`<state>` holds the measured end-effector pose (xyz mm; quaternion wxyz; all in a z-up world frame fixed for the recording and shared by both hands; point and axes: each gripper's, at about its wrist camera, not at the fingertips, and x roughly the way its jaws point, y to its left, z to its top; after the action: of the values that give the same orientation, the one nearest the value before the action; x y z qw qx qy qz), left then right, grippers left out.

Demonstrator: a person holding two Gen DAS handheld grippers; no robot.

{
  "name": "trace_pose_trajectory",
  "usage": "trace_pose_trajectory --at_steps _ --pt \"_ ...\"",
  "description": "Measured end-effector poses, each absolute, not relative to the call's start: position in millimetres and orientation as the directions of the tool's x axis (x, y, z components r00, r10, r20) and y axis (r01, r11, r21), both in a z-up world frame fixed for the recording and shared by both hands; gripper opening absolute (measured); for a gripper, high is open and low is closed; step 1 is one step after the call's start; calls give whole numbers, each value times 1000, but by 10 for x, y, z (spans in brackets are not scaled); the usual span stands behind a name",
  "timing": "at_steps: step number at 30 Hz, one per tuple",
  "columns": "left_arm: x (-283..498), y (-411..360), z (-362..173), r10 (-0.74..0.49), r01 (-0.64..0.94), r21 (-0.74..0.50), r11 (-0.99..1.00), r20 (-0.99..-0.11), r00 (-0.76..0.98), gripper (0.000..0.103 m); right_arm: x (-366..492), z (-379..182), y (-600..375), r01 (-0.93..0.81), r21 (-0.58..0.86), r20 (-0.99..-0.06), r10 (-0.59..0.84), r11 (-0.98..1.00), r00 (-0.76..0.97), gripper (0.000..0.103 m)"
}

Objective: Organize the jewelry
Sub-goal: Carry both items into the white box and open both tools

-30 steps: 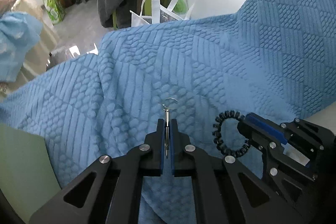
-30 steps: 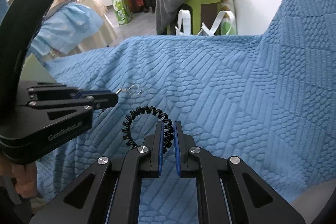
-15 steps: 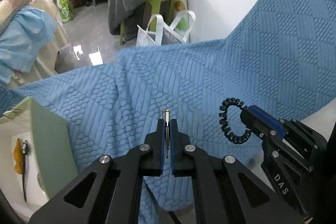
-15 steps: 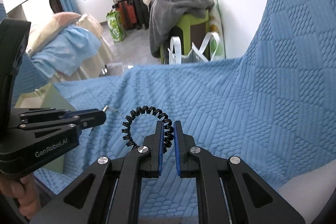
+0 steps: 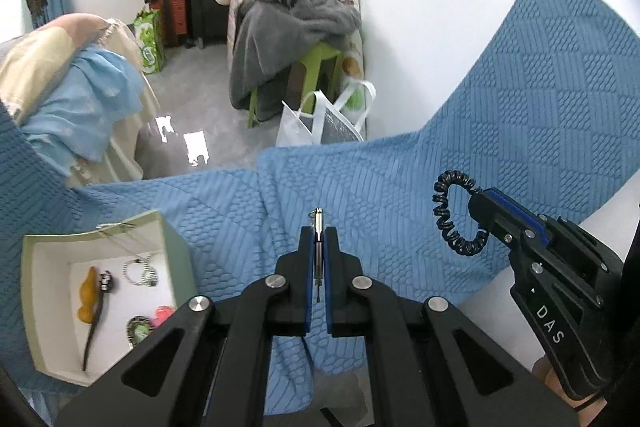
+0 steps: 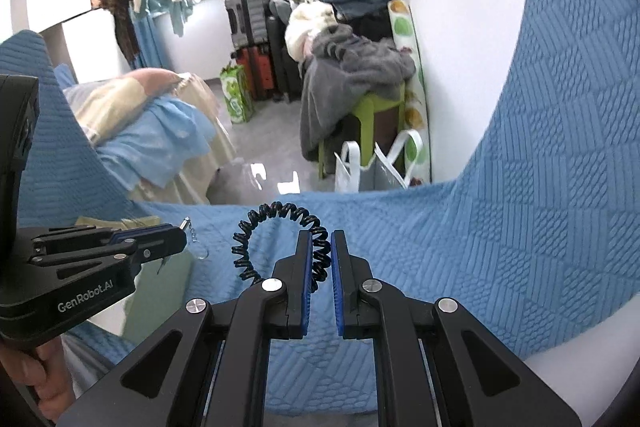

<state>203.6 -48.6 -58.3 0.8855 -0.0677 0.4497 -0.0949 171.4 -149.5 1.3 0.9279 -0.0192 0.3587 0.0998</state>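
- The left gripper (image 5: 319, 247), a black two-finger tong with blue pads, was clamped tight on a slim silver metal earring (image 5: 317, 227), whose tip stuck out just past the fingertips.
- In the right wrist view, the same left gripper (image 6: 176, 237) sat at the left edge with a fine chain and a small clear hoop dangling from the earring (image 6: 196, 241).
- The right gripper (image 6: 321, 251), of the same black-and-blue build, was pinched narrowly on a black coiled spiral hair tie (image 6: 276, 227), which arched up and to the left of the pads as a loop.
- From the left wrist view, the right gripper (image 5: 482, 205) showed at the right, with the hair tie (image 5: 452, 215) hanging free above the cloth.
- Both items were held in the air over a blue quilted textured blanket (image 5: 400, 195).
- A pale green open cardboard box with a white inside (image 5: 36, 299) rested on the blanket at lower left, well apart from both grippers.
- Inside it lay an orange hair clip (image 5: 89, 295), a beaded bracelet (image 5: 138, 271), a small pink piece (image 5: 163, 313) and a dark patterned ring-shaped piece (image 5: 136, 329).
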Motion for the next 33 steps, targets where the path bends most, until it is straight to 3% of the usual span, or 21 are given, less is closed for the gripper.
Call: trace_pose_trajectory --at_steps 17,33 --pt "1658 340 -134 -167 33 -194 981 -736 656 4 1500 431 -626 -324 65 -605 296 944 740 7" --pt "1300 1428 -692 -75 -134 -192 972 -798 598 4 1378 -310 370 -446 128 -718 393 886 574 7"
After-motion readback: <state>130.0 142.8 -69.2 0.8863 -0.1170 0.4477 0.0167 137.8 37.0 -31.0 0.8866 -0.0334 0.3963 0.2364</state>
